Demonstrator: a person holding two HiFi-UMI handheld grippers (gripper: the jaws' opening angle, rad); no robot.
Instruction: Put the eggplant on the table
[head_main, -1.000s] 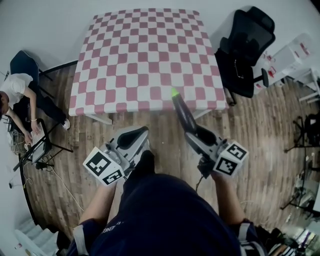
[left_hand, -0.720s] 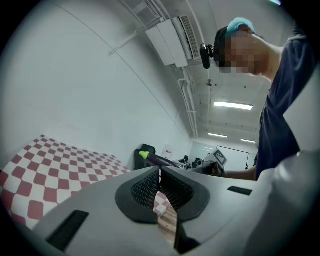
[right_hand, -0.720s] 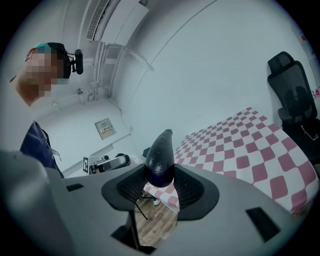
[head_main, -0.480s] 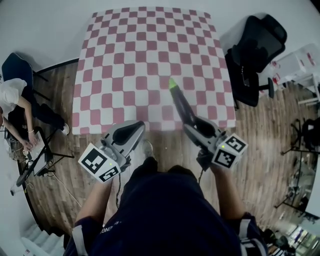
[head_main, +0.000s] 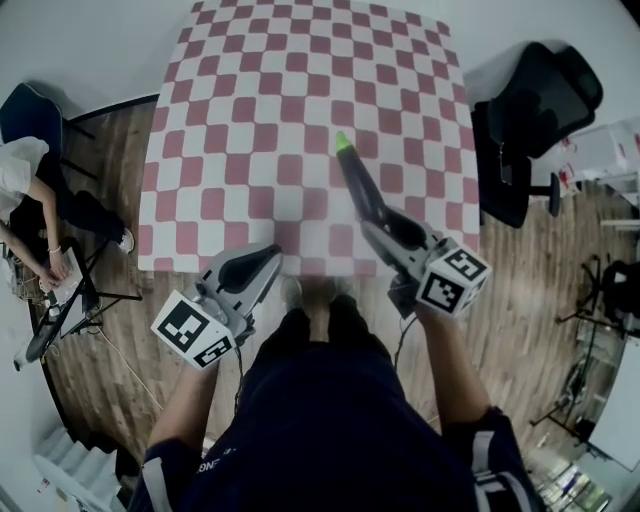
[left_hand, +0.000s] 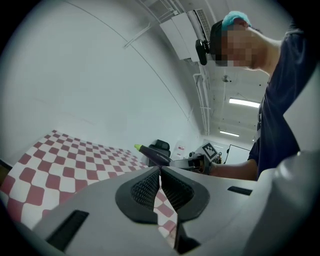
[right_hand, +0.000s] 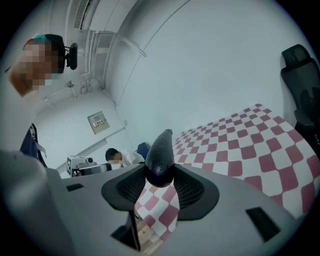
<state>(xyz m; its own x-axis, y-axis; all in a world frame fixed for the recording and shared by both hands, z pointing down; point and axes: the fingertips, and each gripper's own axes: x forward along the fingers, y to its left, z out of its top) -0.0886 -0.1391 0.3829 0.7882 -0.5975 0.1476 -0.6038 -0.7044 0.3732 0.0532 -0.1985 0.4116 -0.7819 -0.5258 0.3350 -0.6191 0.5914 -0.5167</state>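
The eggplant (head_main: 358, 186) is long and dark purple with a green tip. It sticks out forward from my right gripper (head_main: 375, 218), which is shut on its thick end, and it hangs over the near half of the table (head_main: 250, 110) with the pink and white checked cloth. In the right gripper view the eggplant (right_hand: 160, 159) sits pinched between both pads. My left gripper (head_main: 262, 262) is at the table's near edge, shut with nothing in it; its pads (left_hand: 150, 189) touch. The left gripper view also shows the eggplant (left_hand: 151, 152) to its right.
A black office chair (head_main: 535, 120) stands by the table's right side. A person sits bent over at the far left (head_main: 30, 190) beside a stand. White furniture (head_main: 610, 150) lies at the right. Wooden floor (head_main: 520, 300) surrounds the table.
Both grippers have moved forward to the table. The eggplant's tip, earlier at the near edge, now reaches well over the cloth. The right gripper's hold is unchanged.
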